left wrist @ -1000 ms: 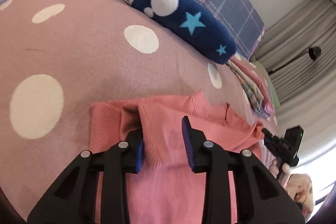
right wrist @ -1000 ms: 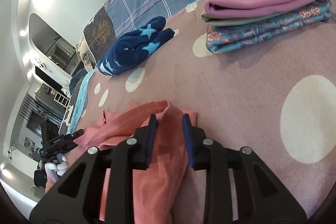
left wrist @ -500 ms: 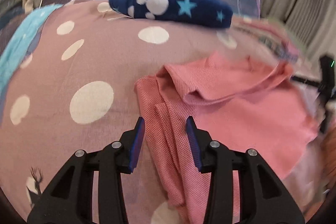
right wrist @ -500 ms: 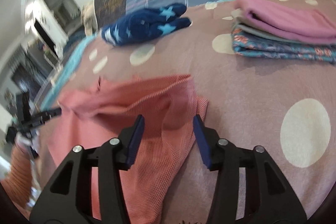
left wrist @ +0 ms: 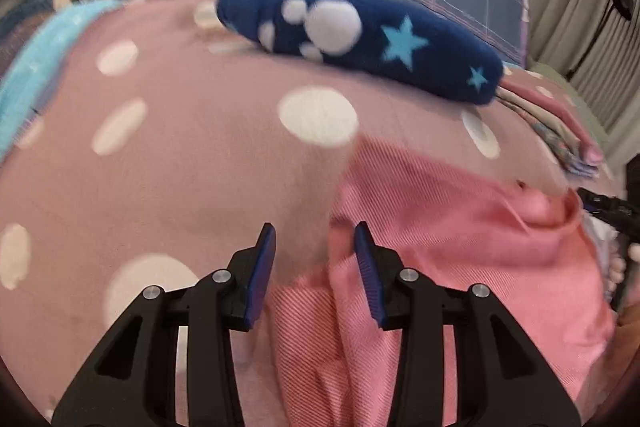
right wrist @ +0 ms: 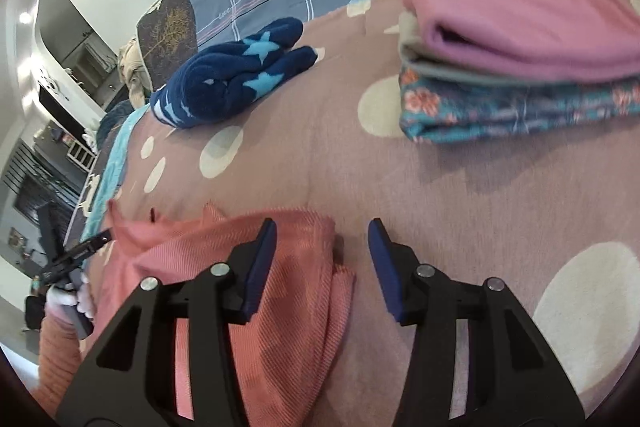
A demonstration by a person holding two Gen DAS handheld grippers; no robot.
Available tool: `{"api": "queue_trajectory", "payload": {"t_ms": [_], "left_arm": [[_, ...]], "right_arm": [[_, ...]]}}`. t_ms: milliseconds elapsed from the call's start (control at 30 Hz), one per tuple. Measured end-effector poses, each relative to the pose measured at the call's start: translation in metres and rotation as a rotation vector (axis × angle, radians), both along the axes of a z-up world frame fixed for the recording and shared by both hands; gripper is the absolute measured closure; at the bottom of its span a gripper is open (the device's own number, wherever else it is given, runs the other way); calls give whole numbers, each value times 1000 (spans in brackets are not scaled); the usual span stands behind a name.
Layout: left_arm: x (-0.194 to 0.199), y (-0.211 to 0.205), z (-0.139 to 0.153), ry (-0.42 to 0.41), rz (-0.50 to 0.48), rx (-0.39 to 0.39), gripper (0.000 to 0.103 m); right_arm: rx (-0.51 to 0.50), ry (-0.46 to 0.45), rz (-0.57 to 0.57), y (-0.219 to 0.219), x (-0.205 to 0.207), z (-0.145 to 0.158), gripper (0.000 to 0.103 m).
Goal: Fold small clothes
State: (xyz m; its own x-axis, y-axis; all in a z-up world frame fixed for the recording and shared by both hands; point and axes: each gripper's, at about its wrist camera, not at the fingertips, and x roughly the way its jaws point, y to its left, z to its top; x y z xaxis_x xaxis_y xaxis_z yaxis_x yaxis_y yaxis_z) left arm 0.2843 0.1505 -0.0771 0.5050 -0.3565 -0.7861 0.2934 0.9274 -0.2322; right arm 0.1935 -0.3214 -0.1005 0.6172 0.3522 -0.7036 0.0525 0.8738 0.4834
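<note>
The pink ribbed garment point(left wrist: 460, 239) lies spread on the polka-dot bedspread point(left wrist: 180, 163) at the near side of the bed, rumpled, with one edge turned over on itself in a loose fold and a small point of cloth sticking up along its far edge. Its weave shows fine diagonal ribs. Farther off and to the right sits a neat stack of folded clothes point(right wrist: 520, 67): a mauve piece on top, a thin grey one beneath it, and a teal floral one at the bottom, folded edges facing left.
</note>
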Motion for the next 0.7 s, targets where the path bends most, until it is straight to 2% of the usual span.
{"api": "queue_trajectory", "payload": {"t_ms": [100, 233, 267, 300, 333, 367, 400, 467, 567, 600, 633, 700], "left_arm": [[4, -2, -8, 35, -17, -46, 61], [17, -9, -9, 71, -42, -117, 64], [20, -13, -9, 76, -49, -118, 67], [22, -17, -8, 79, -57, -109, 82], [23, -22, -7, 79, -61, -101, 99], [24, -24, -6, 74, -62, -102, 100], [18, -27, 1, 36, -63, -97, 100], [-1, -29, 20, -55, -86, -101, 100], [-25, -24, 40, -132, -102, -112, 100], [-29, -21, 42, -156, -90, -93, 100], [-28, -18, 40, -164, -65, -74, 96], [-28, -13, 26, -130, -23, -37, 91]], "right_arm": [[88, -8, 15, -6, -2, -6, 54], [131, -10, 67, 1, 6, -5, 53], [123, -7, 84, 4, 8, -5, 53], [102, -6, 91, 9, 11, -5, 53], [68, -13, 81, 12, 13, -4, 67], [48, -22, 71, 14, 13, -2, 83], [36, -32, 60, 15, 13, 1, 95], [64, -134, 34, 11, 0, 20, 96], [116, -235, 12, 0, -12, 40, 96], [126, -240, 1, -4, -11, 41, 94], [120, -221, -28, -8, -6, 38, 87], [77, -121, -119, -14, 1, 24, 75]]}}
